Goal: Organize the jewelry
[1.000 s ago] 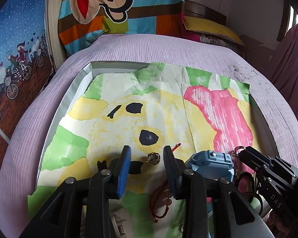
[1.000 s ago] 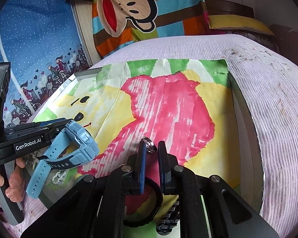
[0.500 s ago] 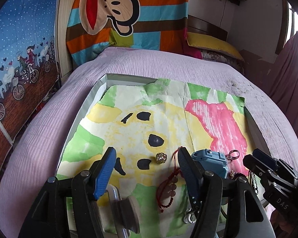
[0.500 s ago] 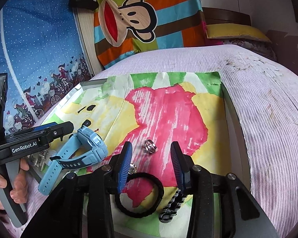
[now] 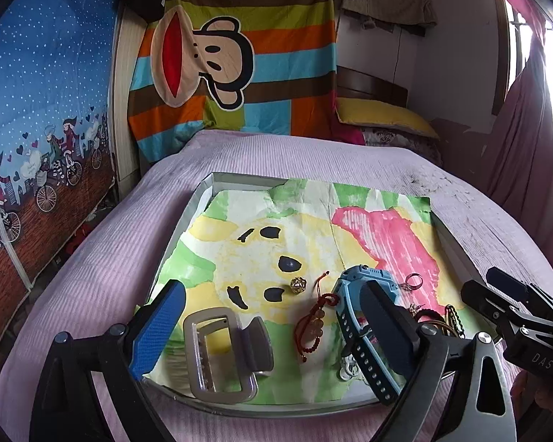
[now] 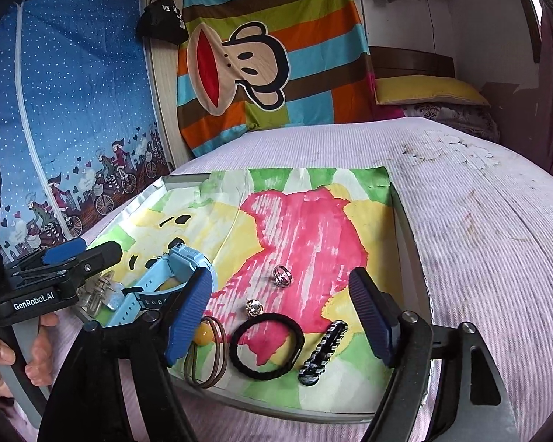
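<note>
A grey tray lined with a painted sheet lies on the bed. My left gripper is open above its near left part, over a grey hair claw, a red cord bracelet, a gold bead and a blue watch. My right gripper is open above the near right part, over a silver ring, a crystal stud, a black hair tie, a brown hair tie and a striped clip. Neither gripper holds anything.
The tray sits on a lilac bedspread. A striped monkey blanket hangs at the headboard, a blue patterned curtain is on the left and a yellow pillow lies at the far right.
Both grippers have opened wide and pulled back and up from the tray. The right gripper let go of the silver ring, which now lies on the pink patch.
</note>
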A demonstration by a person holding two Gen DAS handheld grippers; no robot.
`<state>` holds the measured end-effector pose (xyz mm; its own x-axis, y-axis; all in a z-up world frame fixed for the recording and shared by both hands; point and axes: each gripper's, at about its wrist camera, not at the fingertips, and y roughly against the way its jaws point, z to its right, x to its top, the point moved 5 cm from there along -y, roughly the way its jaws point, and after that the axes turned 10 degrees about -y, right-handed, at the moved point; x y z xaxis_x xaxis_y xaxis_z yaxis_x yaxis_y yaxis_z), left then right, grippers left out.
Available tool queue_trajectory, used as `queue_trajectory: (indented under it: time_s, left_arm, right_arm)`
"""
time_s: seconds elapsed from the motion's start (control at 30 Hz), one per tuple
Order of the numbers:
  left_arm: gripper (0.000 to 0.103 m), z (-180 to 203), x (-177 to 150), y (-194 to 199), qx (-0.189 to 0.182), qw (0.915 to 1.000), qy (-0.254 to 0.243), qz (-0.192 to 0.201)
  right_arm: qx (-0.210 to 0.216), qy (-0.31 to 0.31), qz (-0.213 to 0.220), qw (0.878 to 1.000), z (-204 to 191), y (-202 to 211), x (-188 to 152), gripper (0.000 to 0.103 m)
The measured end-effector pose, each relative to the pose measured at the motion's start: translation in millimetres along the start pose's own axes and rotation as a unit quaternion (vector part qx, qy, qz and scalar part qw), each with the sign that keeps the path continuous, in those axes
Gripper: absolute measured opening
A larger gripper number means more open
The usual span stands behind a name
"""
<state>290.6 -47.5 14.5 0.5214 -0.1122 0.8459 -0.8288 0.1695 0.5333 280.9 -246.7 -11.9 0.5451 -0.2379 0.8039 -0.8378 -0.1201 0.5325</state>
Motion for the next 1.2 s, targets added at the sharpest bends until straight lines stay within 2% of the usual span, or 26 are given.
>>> queue_trajectory:
  time_s: [0.07,0.17,0.27,0.37,0.8,1.2]
  left_arm:
    - [0.102,-0.6,-2.2,8.1,-0.001,0.9999,0.001,0.011]
    - [0.103,-2.2,-6.4,20.9,-0.003,0.9996,0.005,0.028]
    - [0.103,-2.9,-10.5,30.7,0.001,0.9993,0.002,0.038]
    - [0.103,-2.5,-14.2,39.5,0.009,0.9989,-0.007,0.047]
    - [0.103,-4.0,-40.2,79.5,0.021,0.9963,-0.017,0.082]
    - [0.103,-6.8,-67.6,113.2,0.030,0.9960,-0.019,0.082]
  right_arm:
    - [0.002,-0.002,0.006,1.000,1.3,7.7,-0.5,0.080]
    - [0.006,-0.002,0.012,1.000,2.0,18.3,-3.2,0.091]
    - [0.011,-0.002,0.020,1.000,0.3,28.7,-8.1,0.093]
    - [0.014,-0.003,0.032,0.999,-1.3,39.6,-11.7,0.101]
    - [0.013,0.007,0.075,0.997,-12.9,82.4,-33.1,0.101]
    - [0.009,0.008,0.094,0.996,-16.7,126.7,-61.8,0.101]
